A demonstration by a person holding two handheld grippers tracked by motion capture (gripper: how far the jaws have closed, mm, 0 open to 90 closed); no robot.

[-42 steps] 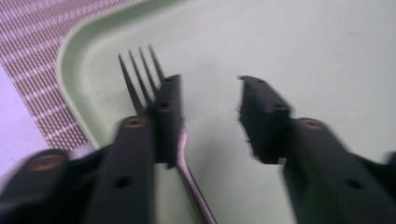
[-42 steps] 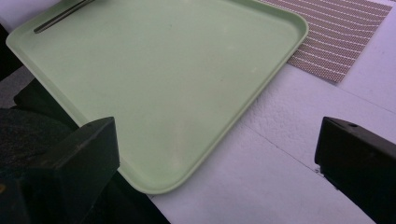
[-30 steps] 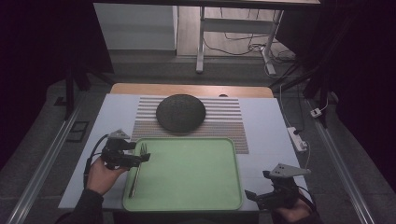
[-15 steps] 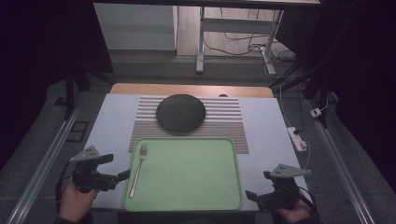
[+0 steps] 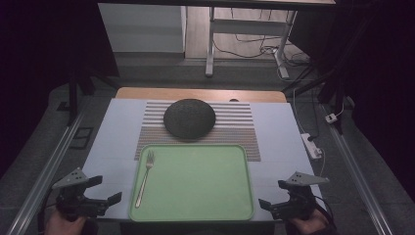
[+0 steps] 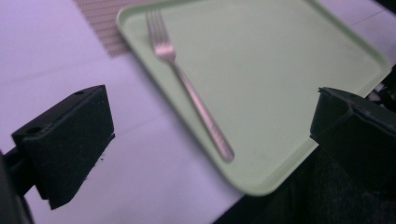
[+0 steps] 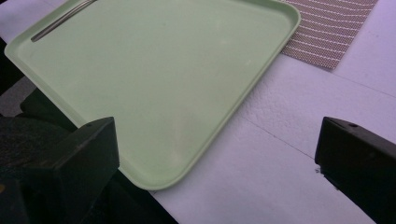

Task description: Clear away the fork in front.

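Now the green tray [image 5: 195, 182] is sitting on the table's near edge, bearing the fork [image 5: 145, 171] along its left side; the left gripper [image 5: 105, 201], having just released it, is resting clear with jaws wide, suggesting placement done, while the right gripper [image 5: 266, 204] is waiting open, empty

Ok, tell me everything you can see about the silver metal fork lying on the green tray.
The silver metal fork is slim and one-piece, with a long straight handle and tines whose count is too blurred to tell. It lies flat inside the pale green plastic tray, along its left edge, tines toward the far side and the striped mat, handle end toward the person. It looks clean and shiny. It rests on the tray floor, with no gripper touching it.
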